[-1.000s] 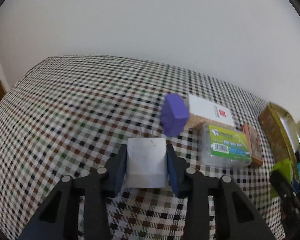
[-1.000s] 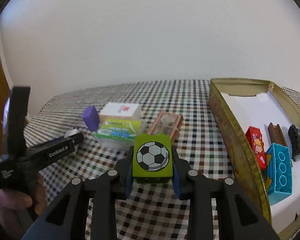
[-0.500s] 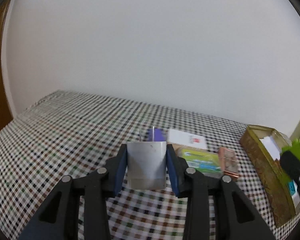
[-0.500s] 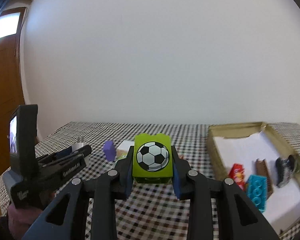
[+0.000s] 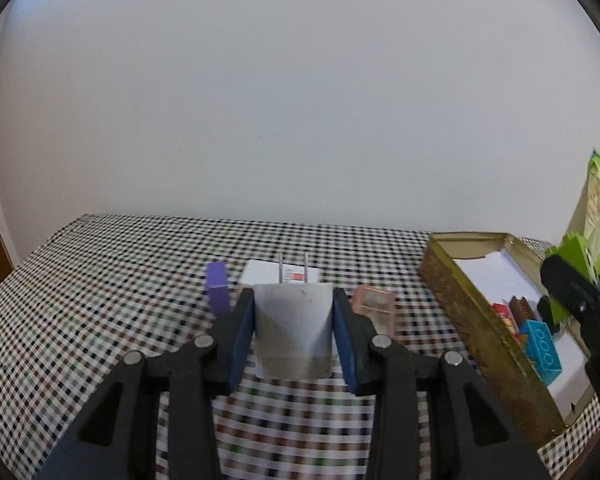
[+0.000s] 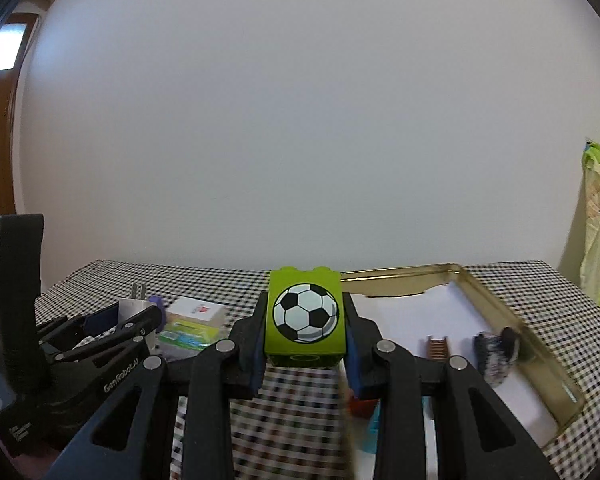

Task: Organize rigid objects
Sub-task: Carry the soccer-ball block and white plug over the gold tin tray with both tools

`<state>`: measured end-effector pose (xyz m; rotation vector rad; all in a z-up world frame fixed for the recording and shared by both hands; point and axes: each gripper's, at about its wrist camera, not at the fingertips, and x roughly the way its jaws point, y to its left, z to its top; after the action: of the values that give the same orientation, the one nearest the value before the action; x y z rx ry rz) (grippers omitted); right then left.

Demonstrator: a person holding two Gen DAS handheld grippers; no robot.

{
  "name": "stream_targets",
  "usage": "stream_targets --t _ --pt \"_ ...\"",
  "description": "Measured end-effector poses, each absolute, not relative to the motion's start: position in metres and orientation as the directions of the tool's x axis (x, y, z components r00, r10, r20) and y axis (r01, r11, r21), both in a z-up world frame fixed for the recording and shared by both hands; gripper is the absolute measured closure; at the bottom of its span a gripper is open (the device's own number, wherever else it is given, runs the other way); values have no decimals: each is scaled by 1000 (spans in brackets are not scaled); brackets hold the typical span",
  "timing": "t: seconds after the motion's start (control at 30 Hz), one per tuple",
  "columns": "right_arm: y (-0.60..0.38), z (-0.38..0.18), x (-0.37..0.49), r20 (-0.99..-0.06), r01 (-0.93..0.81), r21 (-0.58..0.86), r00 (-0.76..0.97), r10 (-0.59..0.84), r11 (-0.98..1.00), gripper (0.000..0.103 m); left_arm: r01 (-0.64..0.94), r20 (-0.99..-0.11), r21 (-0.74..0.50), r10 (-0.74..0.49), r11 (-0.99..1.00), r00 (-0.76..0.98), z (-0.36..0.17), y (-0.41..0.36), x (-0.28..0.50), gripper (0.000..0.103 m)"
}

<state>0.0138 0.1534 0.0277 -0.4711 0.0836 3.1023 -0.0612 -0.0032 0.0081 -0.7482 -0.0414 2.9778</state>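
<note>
- First, in the left wrist view, we see the left gripper [image 5: 293, 334] clamped on a white plug adapter [image 5: 293, 330], held above the desk [image 5: 100, 300] with its two metal prongs pointing away from the camera.
- Beyond the adapter, a purple block [image 5: 218, 292], a white box [image 5: 268, 272] and a pink transparent case [image 5: 374, 307] sit on the checked cloth.
- To the right, we see an open gold tin [image 5: 476, 320] lined with white paper; it contains a red piece [image 5: 505, 316], a brown piece [image 5: 520, 308] and a blue brick [image 5: 542, 344].
- At the right edge, part of the right gripper [image 5: 580, 300] shows above the tin with something green.
- Next, in the right wrist view, we see the right gripper [image 6: 305, 338] closed on a green brick [image 6: 305, 316] bearing a football print, held clear of the desk [image 6: 560, 320] beside the near left edge of the tin [image 6: 500, 304].
- Inside the tin, a brown ladder piece [image 6: 436, 347] and a dark blurred object [image 6: 496, 350] lie on the paper.
- At left, we see the left gripper [image 6: 134, 322] holding the adapter [image 6: 134, 312], with the white box [image 6: 196, 310] and a green-labelled clear box [image 6: 186, 334] just behind it.
</note>
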Motion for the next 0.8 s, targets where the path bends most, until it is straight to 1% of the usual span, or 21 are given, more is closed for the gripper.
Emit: stream_targets --t 0.4,0.8 --pt "193 31 15 -294 -77 66 -954 54 -995 69 -132 -449 -17 125 -991 -885 23 41 -53 66" --pt "235 38 8 -317 -136 83 -943 103 -987 69 -194 -454 1 172 -981 -874 44 88 -59 66"
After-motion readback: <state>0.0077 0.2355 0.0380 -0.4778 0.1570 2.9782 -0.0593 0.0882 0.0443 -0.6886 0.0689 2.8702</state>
